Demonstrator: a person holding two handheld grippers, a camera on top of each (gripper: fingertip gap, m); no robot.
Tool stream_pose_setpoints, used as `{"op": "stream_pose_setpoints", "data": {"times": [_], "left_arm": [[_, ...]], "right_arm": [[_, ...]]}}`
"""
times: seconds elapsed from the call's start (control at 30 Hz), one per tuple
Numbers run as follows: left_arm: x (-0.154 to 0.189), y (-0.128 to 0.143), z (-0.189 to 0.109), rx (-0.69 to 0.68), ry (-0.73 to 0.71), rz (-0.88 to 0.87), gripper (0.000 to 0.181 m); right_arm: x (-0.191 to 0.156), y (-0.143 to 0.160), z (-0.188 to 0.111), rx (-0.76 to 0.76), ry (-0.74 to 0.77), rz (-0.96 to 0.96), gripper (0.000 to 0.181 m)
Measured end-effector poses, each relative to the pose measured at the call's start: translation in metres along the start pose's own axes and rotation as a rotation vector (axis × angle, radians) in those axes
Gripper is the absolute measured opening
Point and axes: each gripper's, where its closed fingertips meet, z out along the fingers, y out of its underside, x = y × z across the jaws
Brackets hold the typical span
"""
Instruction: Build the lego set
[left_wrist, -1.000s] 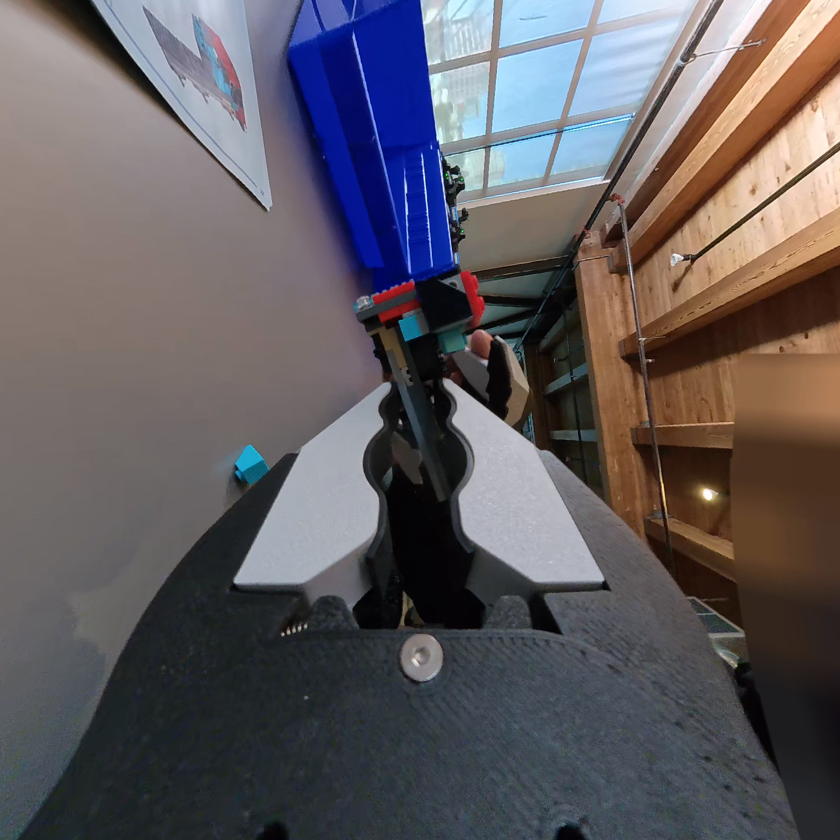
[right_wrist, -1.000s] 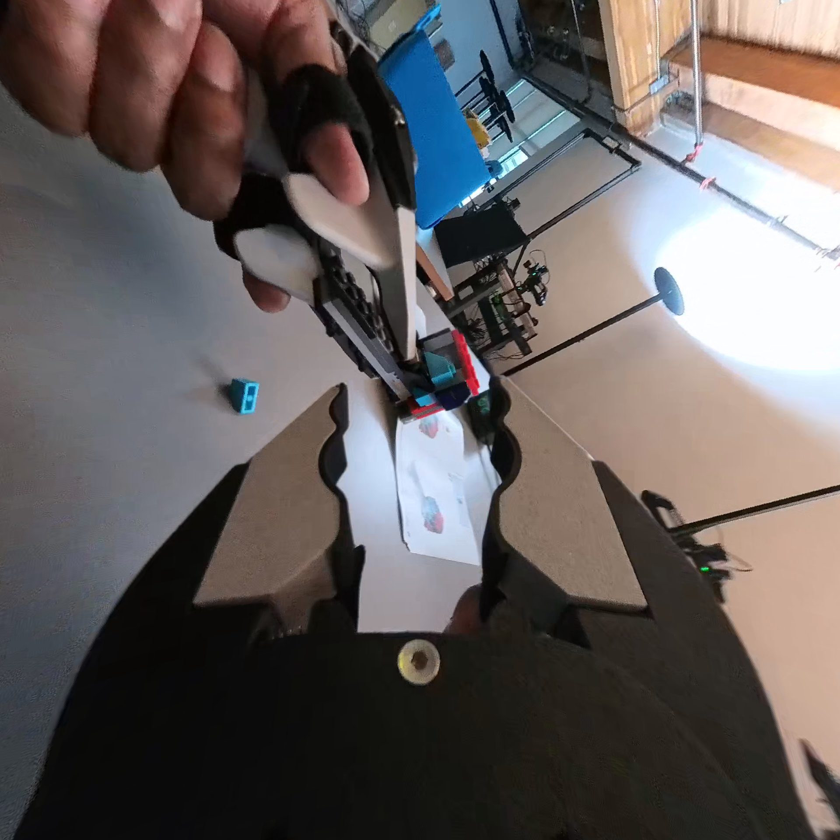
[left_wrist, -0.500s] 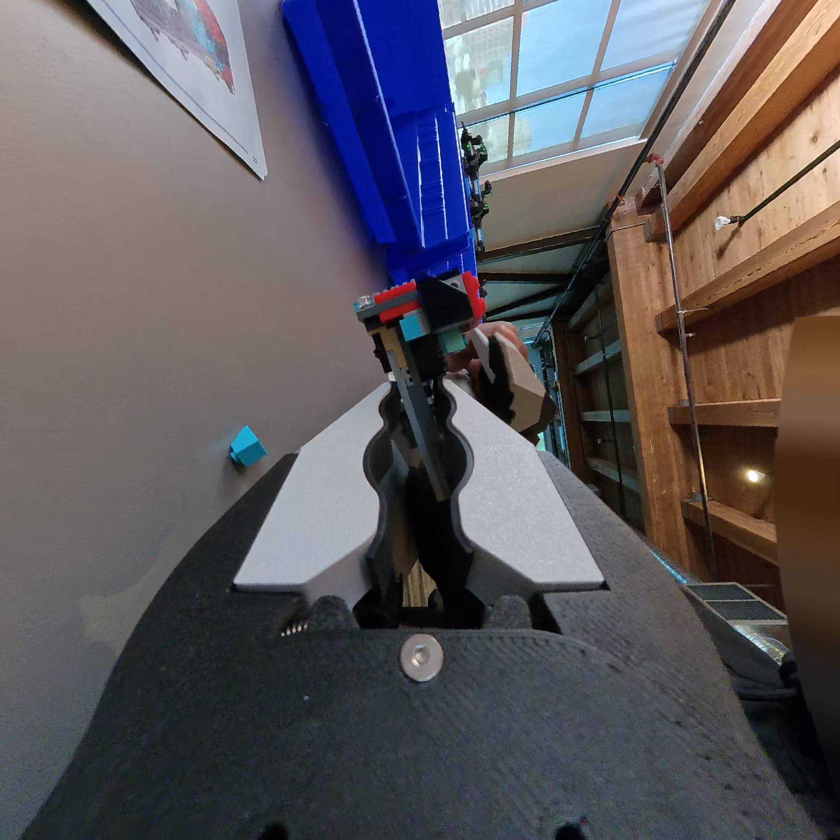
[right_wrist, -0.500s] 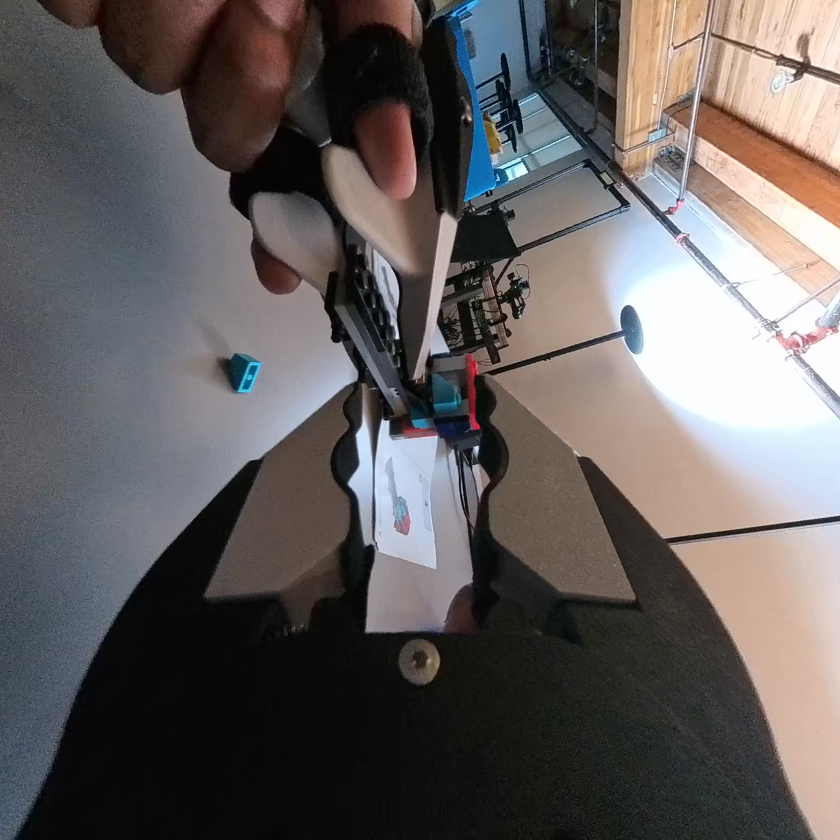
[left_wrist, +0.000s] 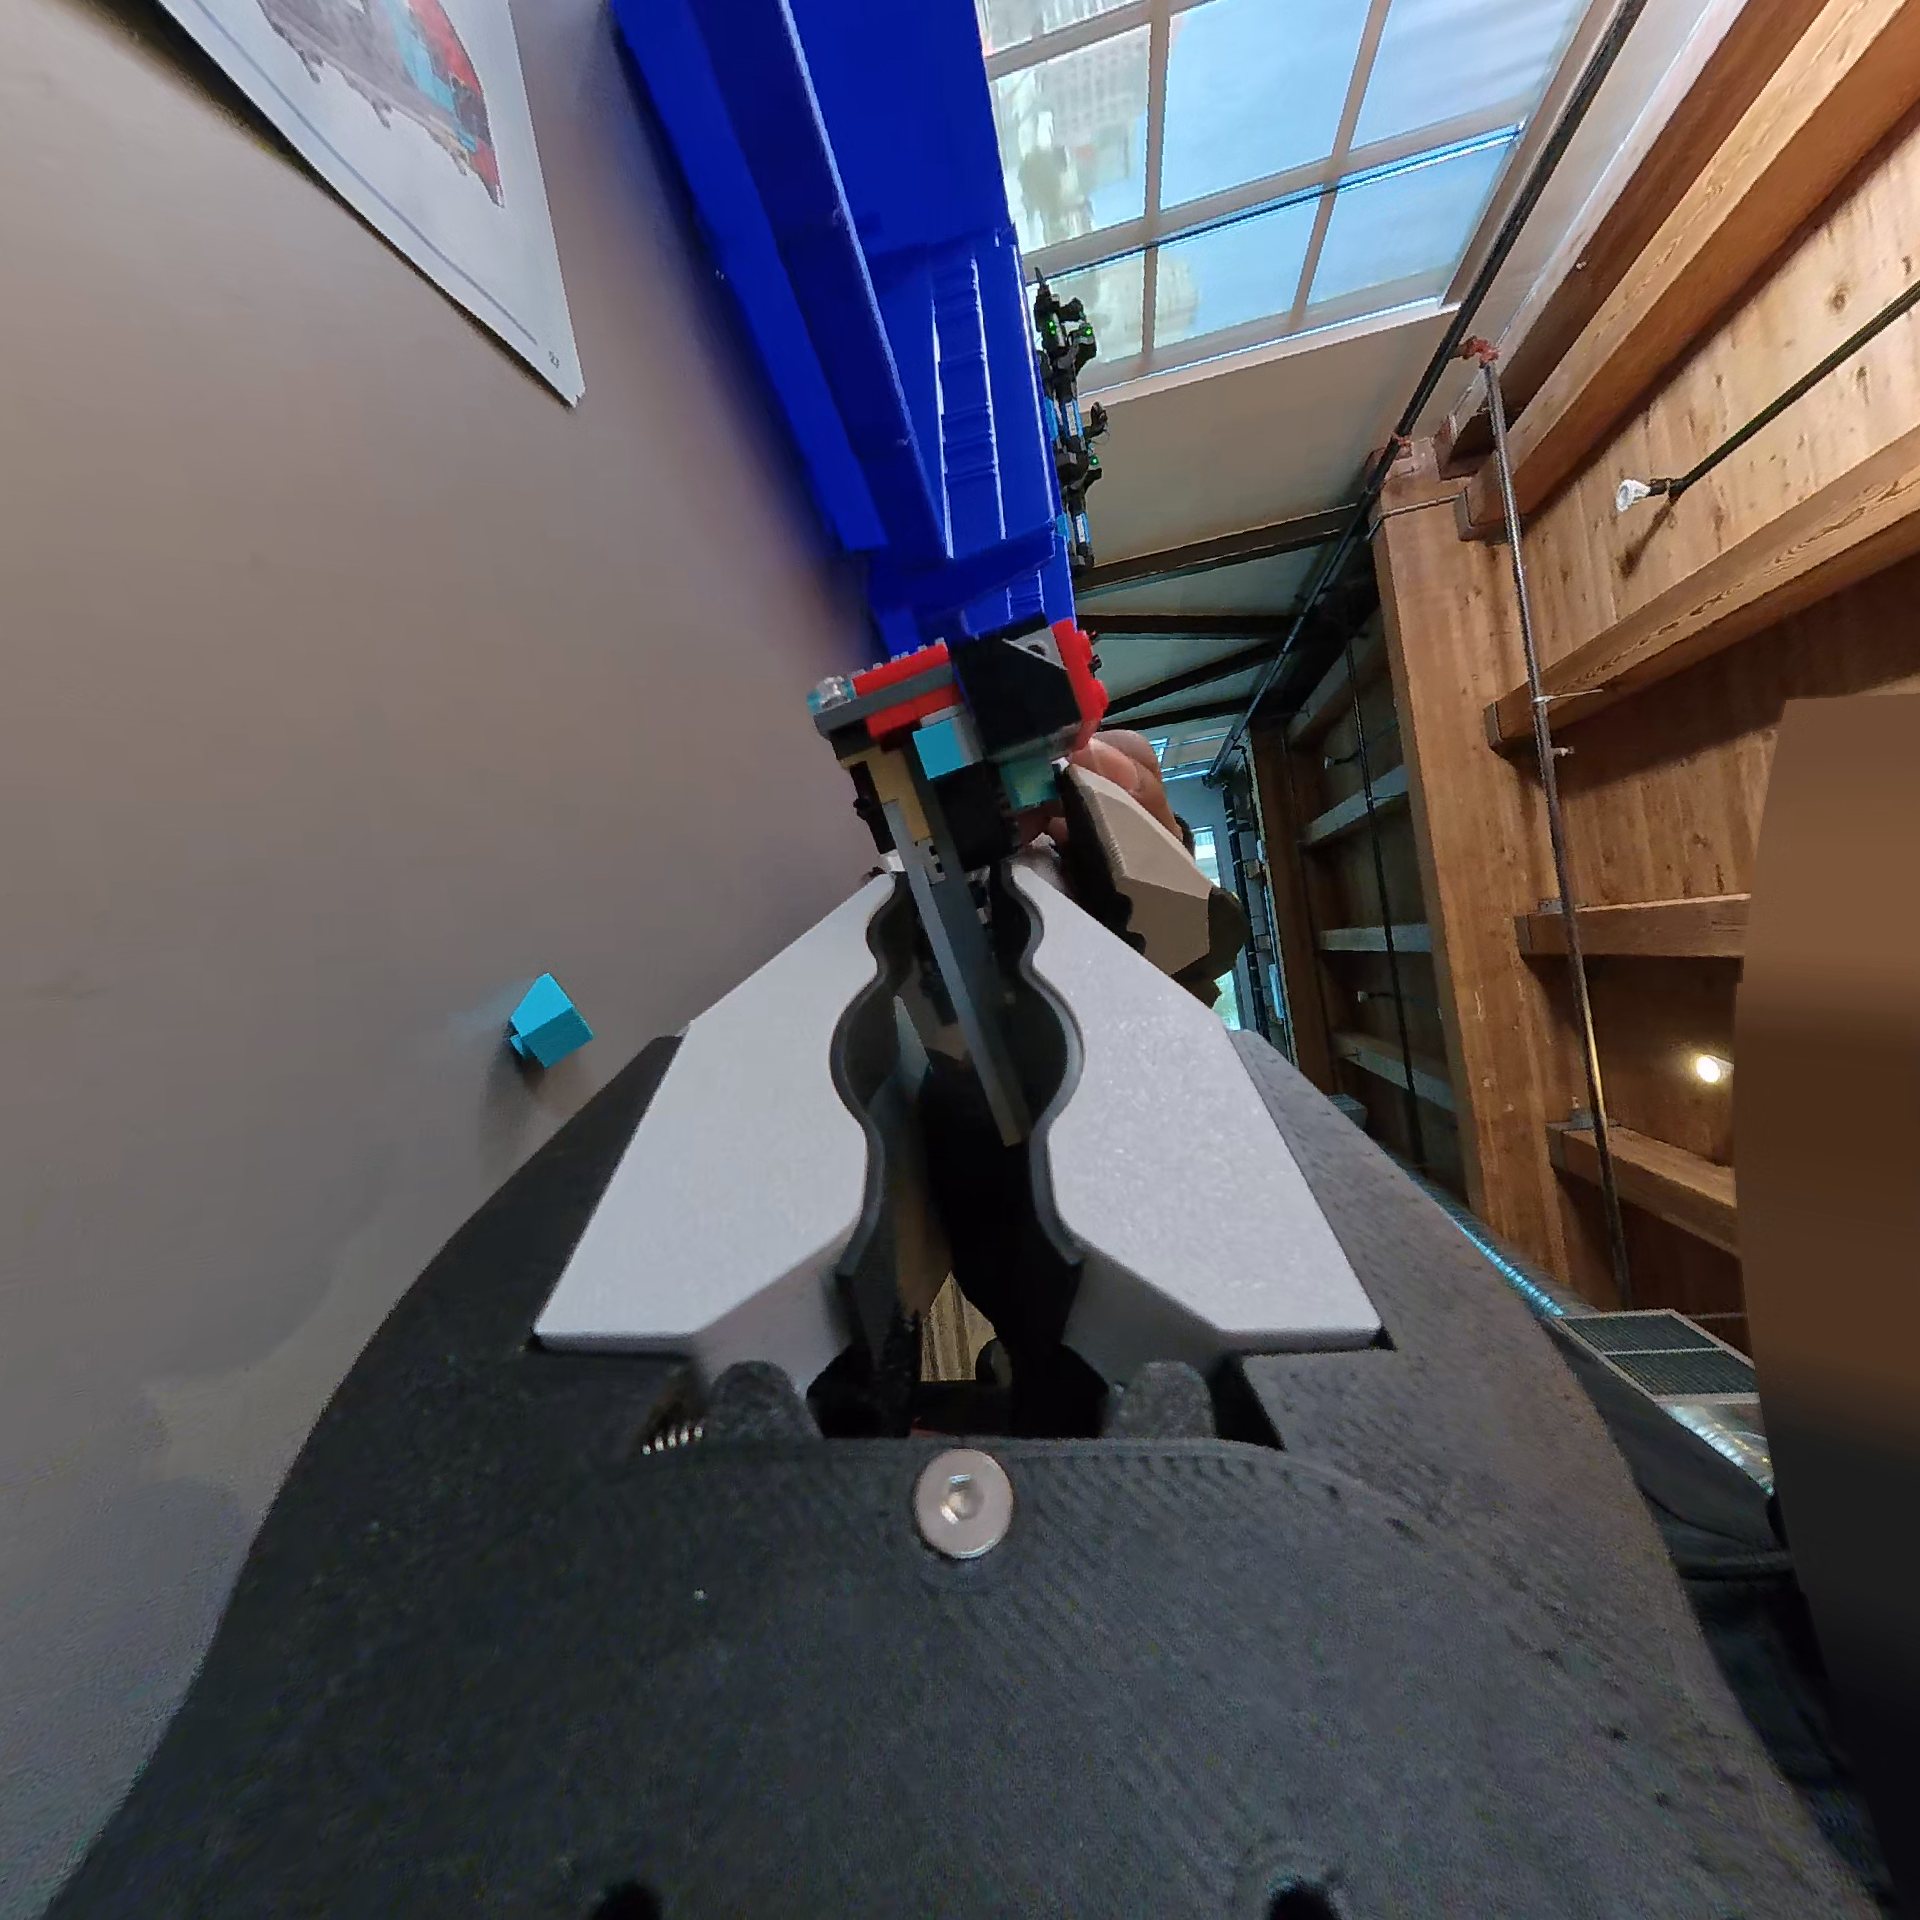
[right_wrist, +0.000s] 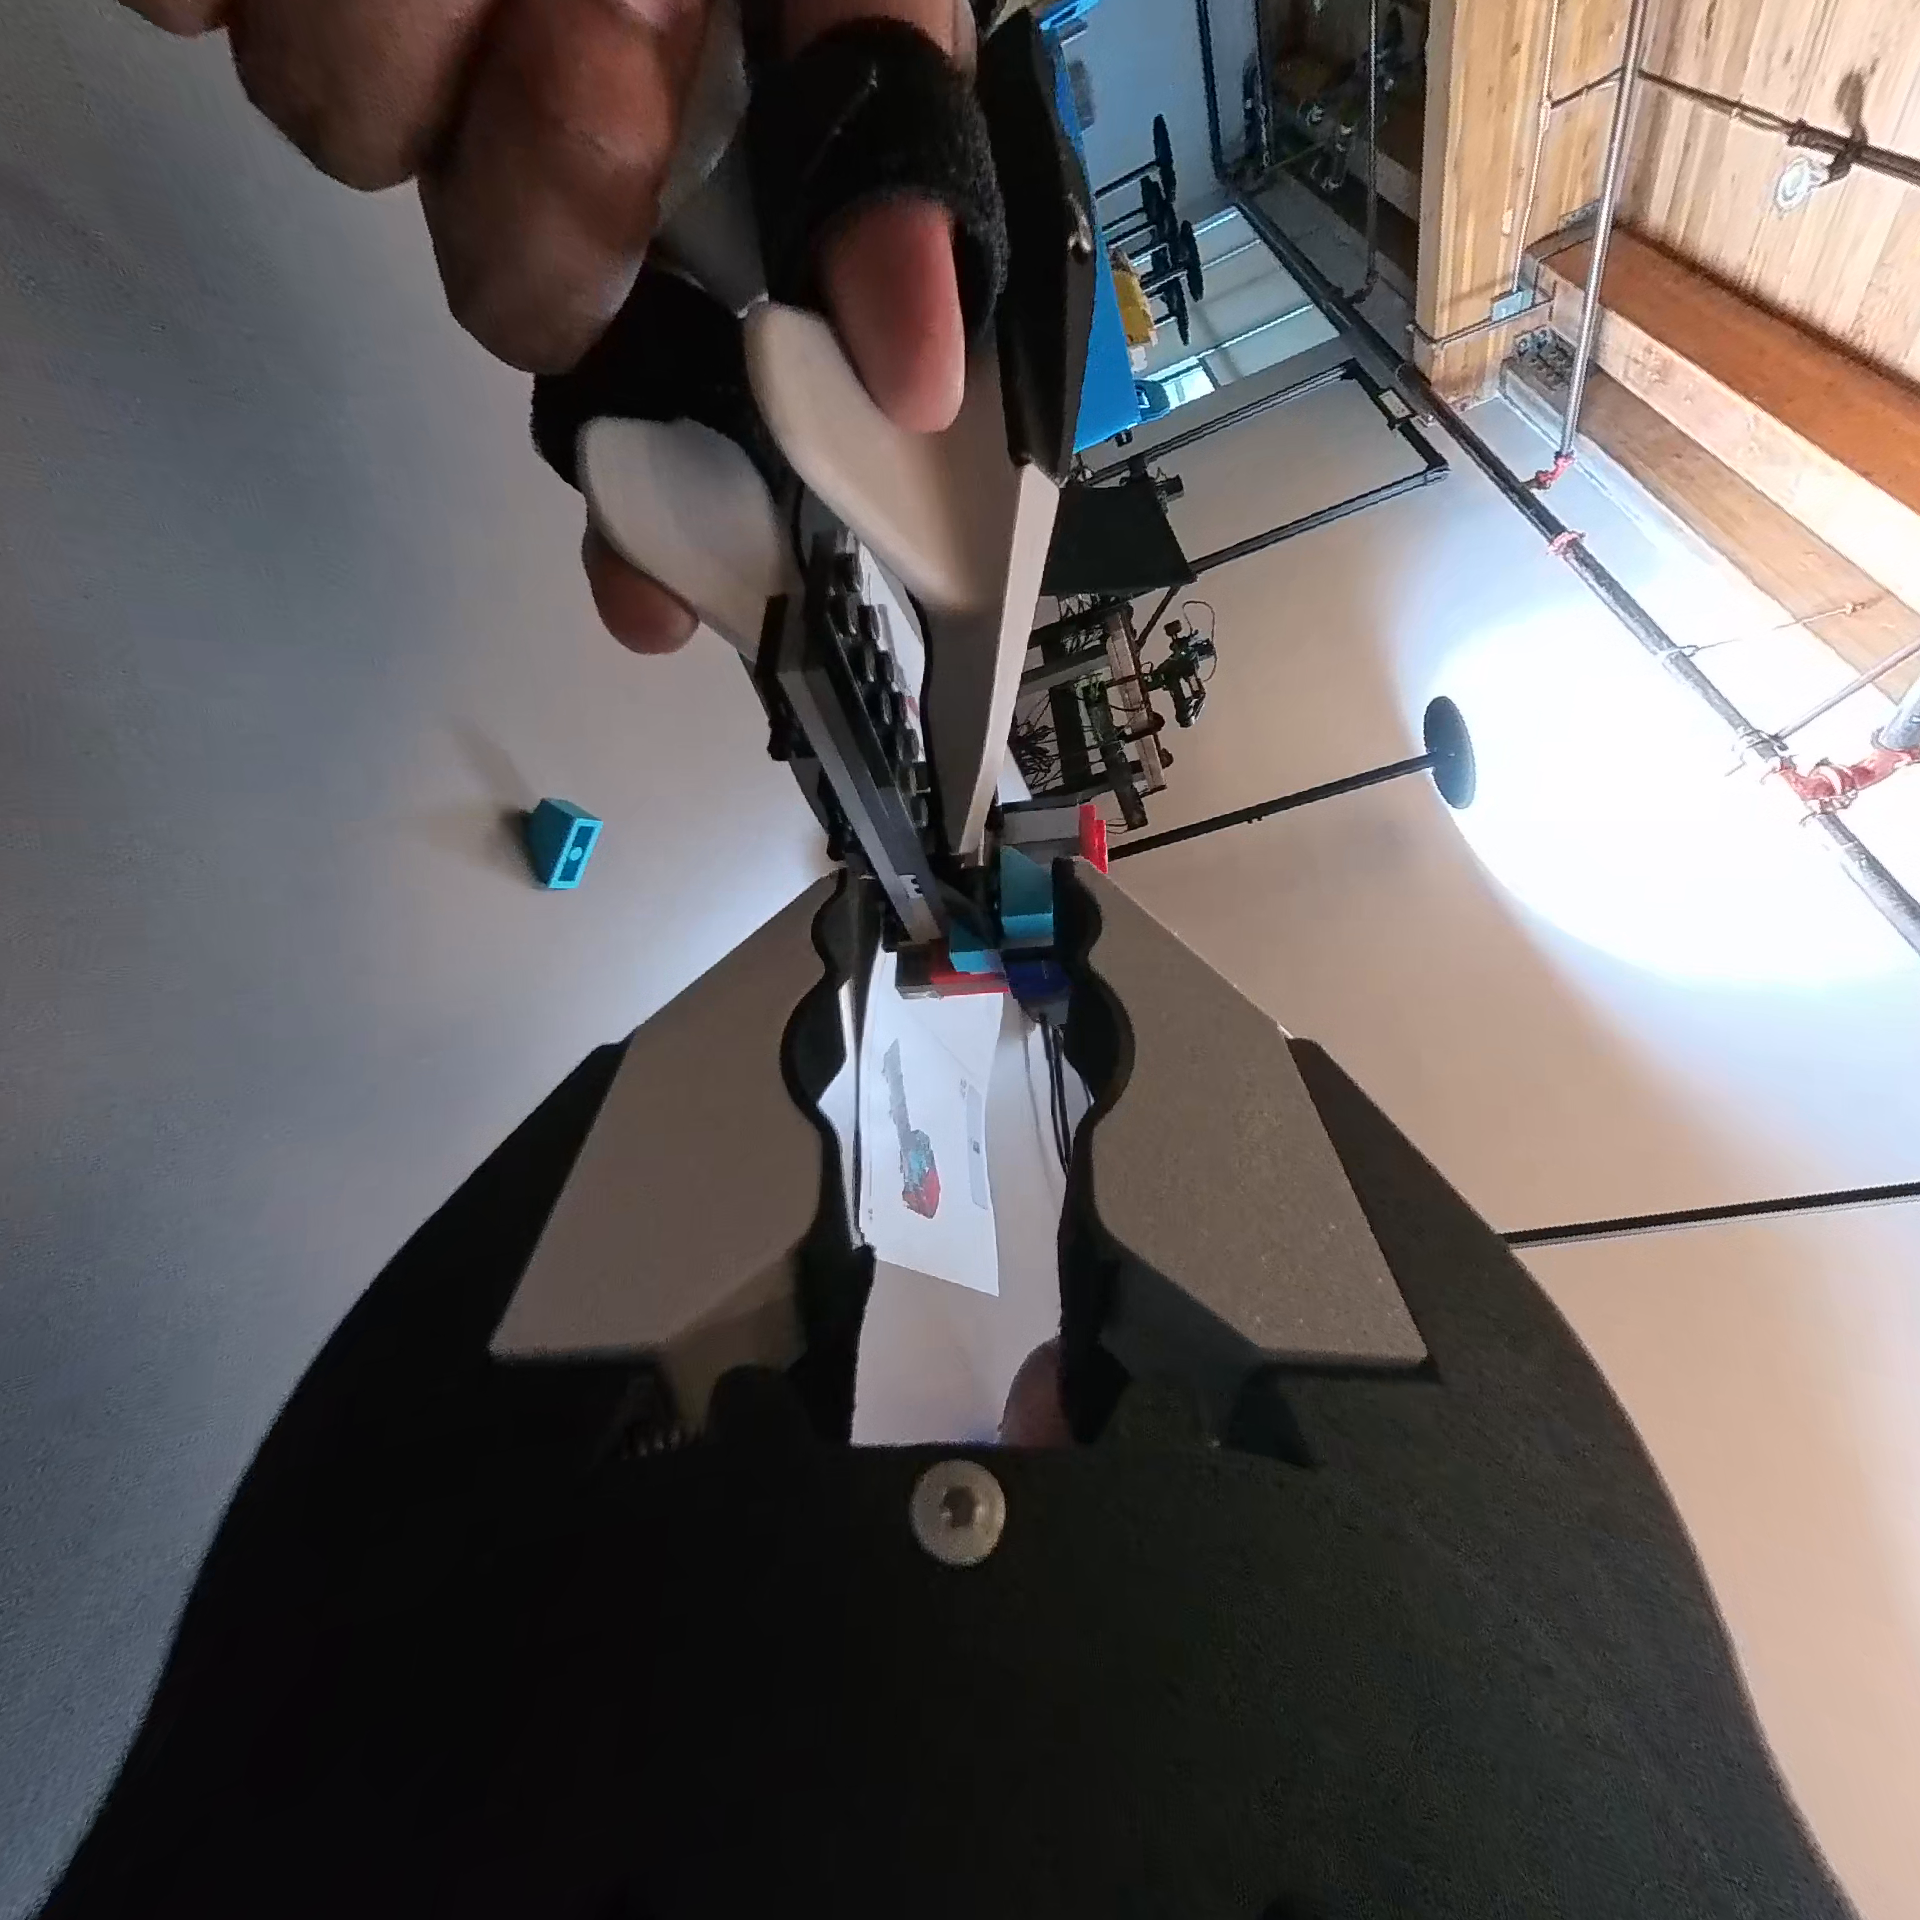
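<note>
In the left wrist view, the left tool (left_wrist: 951, 914) is pinching the model (left_wrist: 961, 727) by its grey plate at frame centre. In the right wrist view, the right tool (right_wrist: 961, 925) is closing around the model's coloured end, touching its right side; whether it is gripping is unclear. A teal brick (right_wrist: 561, 844) is lying apart on the table (right_wrist: 260, 623), centre left.

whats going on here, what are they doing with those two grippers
A person is putting together a lego model in the air above a grey table. The left gripper is shut on the model's long dark plate, and the right gripper has its fingers on either side of the red and teal end. One loose teal brick lies on the table, near an instruction sheet.
</note>
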Motion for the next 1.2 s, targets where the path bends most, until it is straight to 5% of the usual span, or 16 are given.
{"op": "stream_pose_setpoints", "data": {"times": [1.2], "left_arm": [[0.0034, 0.0000, -0.0018, -0.001, 0.029, 0.054, 0.015]], "right_arm": [[0.0050, 0.0008, -0.0030, -0.006, 0.002, 0.050, 0.031]]}}
